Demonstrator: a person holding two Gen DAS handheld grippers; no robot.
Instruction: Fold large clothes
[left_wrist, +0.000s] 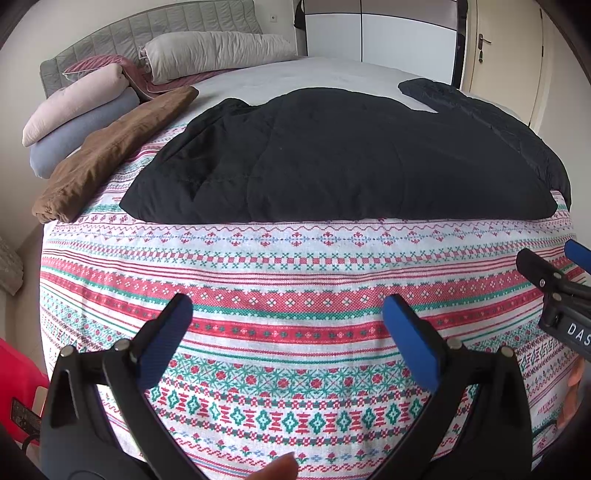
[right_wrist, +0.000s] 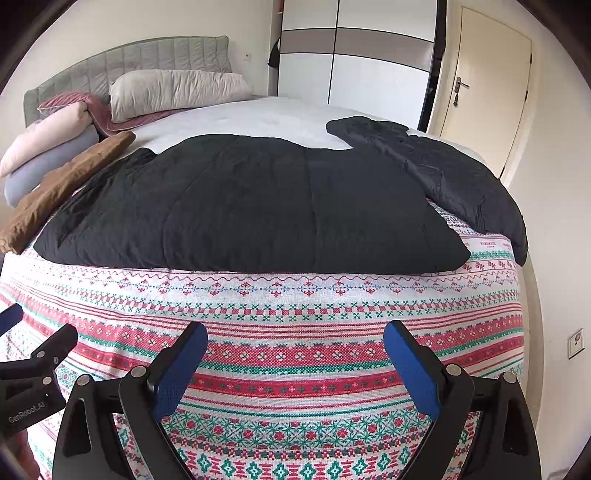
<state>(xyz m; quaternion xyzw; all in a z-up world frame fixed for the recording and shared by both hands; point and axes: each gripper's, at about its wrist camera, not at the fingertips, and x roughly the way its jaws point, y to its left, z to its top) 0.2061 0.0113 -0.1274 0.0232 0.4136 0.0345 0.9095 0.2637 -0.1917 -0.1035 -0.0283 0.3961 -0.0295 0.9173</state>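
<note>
A large black quilted jacket (left_wrist: 332, 158) (right_wrist: 258, 210) lies spread flat across the bed, its hem toward me and one sleeve (right_wrist: 436, 166) stretched out to the far right. My left gripper (left_wrist: 288, 314) hovers open over the patterned cloth, short of the hem, with nothing between its blue pads. My right gripper (right_wrist: 295, 343) is likewise open and empty, also short of the hem. Each gripper shows at the edge of the other's view: the right gripper (left_wrist: 554, 280) and the left gripper (right_wrist: 37, 354).
A red, green and white patterned cloth (left_wrist: 295, 266) covers the near part of the bed. A folded brown garment (left_wrist: 110, 144) lies at the left edge. Pillows (left_wrist: 214, 51) and rolled bedding (left_wrist: 74, 103) sit by the grey headboard. A wardrobe and a door (right_wrist: 487, 92) stand behind.
</note>
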